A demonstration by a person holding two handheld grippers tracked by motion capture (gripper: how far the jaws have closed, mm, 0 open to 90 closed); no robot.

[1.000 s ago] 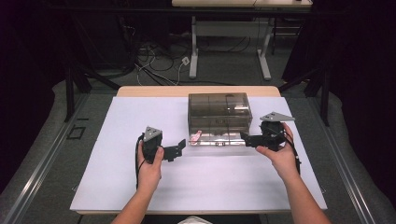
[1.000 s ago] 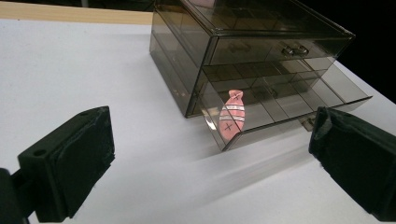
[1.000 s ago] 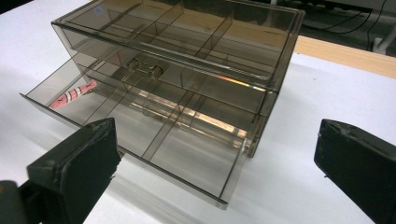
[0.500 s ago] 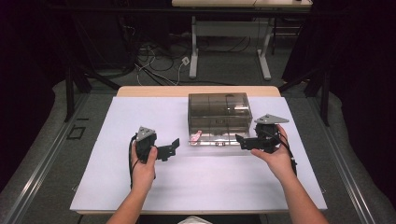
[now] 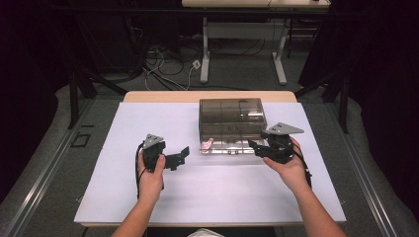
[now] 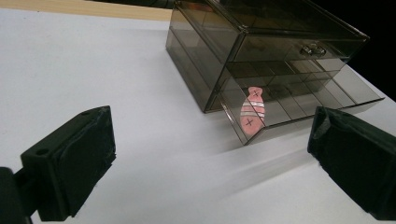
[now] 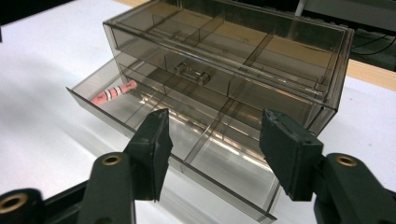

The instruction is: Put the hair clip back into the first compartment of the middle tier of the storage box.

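Note:
A smoky clear drawer box (image 5: 231,114) stands at the middle back of the white mat. Its lower drawer (image 5: 232,149) is pulled out, and a pink striped piece (image 5: 207,144) lies in the drawer's left end compartment. My left gripper (image 5: 179,158) is open, left of the drawer and apart from it. In the left gripper view the jaws of the left gripper (image 6: 210,158) stand wide, with the pink piece (image 6: 252,112) ahead. My right gripper (image 5: 254,148) is open at the drawer's front right. The right gripper (image 7: 219,149) hovers over the drawer's front rim (image 7: 168,154), holding nothing.
The upper drawer is shut, with a small clear handle (image 7: 191,73). The white mat (image 5: 212,192) covers most of the wooden table (image 5: 207,96). Cables and desk legs (image 5: 205,59) stand on the floor beyond the far edge.
My left gripper has drawn back to the left, away from the drawer. The right gripper has shifted slightly left along the drawer's front. The drawer stays out.

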